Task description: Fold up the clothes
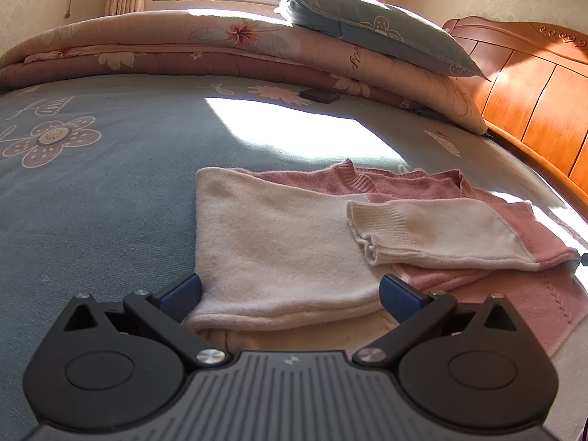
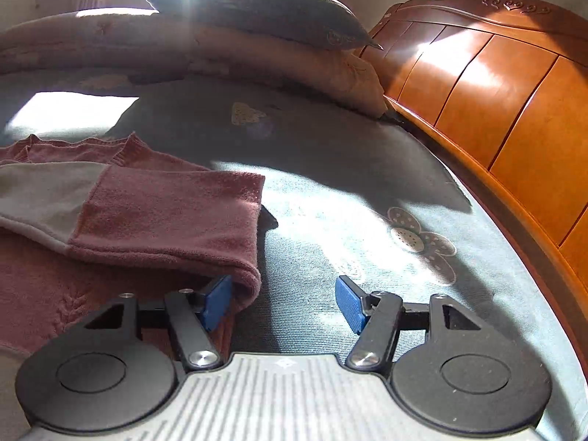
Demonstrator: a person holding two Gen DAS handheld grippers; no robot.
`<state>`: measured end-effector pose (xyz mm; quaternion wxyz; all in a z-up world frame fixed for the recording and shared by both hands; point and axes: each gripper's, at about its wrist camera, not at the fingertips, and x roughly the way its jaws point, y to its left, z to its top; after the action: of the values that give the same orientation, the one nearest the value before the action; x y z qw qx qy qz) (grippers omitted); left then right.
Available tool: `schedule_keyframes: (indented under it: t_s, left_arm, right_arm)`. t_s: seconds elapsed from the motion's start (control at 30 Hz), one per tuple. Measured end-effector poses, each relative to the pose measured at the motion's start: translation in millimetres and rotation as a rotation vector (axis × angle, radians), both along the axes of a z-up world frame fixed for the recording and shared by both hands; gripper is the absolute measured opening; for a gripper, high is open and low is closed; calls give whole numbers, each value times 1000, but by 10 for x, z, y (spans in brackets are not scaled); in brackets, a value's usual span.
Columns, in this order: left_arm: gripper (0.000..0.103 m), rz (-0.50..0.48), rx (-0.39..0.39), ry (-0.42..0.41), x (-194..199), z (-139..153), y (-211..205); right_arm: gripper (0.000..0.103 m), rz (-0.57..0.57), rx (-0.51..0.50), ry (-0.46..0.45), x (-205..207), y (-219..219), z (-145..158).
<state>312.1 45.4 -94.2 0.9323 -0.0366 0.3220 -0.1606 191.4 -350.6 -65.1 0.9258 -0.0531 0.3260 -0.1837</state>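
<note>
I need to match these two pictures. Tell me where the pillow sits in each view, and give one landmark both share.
Left wrist view: the pillow lies at top centre-right, on the folded quilt, below the window.
Right wrist view: the pillow is at top centre, dark against the light, on the same quilt.
Shared landmark: the wooden headboard, just right of the pillow in both.

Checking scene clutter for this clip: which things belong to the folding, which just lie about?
Job: pink and cream sweater, left gripper, right gripper.
Lying about: folded quilt, pillow, headboard, small dark object.
</note>
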Motion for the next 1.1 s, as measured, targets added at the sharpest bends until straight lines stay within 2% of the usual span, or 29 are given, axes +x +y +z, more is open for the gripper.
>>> schedule_keyframes:
  t_s: [0.03, 0.07, 0.17, 0.27, 0.33, 0.37, 0.4, 0.43, 0.5, 0.63, 0.77, 0.9, 1.0, 1.1]
  left_arm:
    - [102, 0, -1, 0, -1, 0, 2]
    - [102, 0, 0, 0, -1, -1, 1]
    - [102, -1, 5, 0, -1, -5, -9]
    - [102, -4, 10, 0, 3, -10, -11]
    - [102, -6, 10, 1, 6, -12, -4]
    - [102, -6, 10, 2, 7, -15, -1]
    - [102, -6, 10, 2, 7, -18, 0]
    - [102, -6, 10, 1, 6, -20, -1]
    - [102, -7, 11, 1, 5, -21, 1]
    - [102, -9, 11, -1, 3, -23, 7]
    - [102, -8, 11, 1, 5, -26, 3]
    - [102, -8, 22, 0, 7, -34, -16]
    - [102, -8, 35, 2, 15, -51, -30]
    - [102, -3, 29, 8, 23, -54, -16]
  right_arm:
    - [46, 10, 27, -30, -7, -1, 71]
    - [39, 20, 77, -64, 12, -26, 136]
    - [34, 50, 224, -117, 164, -95, 213]
    - [31, 38, 278, -68, 303, -117, 43]
    - [28, 12, 275, -18, 312, -136, -137]
    - [28, 1, 245, -10, 268, -131, -254]
    - [29, 3, 228, -39, 215, -131, -296]
    - [29, 0, 240, -54, 182, -152, -312]
    - [30, -4, 257, -58, 174, -178, -293]
    - [32, 0, 225, -45, 196, -113, -195]
    - [33, 39, 337, -160, 65, -138, -1]
    - [33, 127, 464, -119, 114, -115, -33]
    - [31, 97, 456, -54, 256, -185, -256]
    - [32, 61, 573, -87, 254, -328, -218]
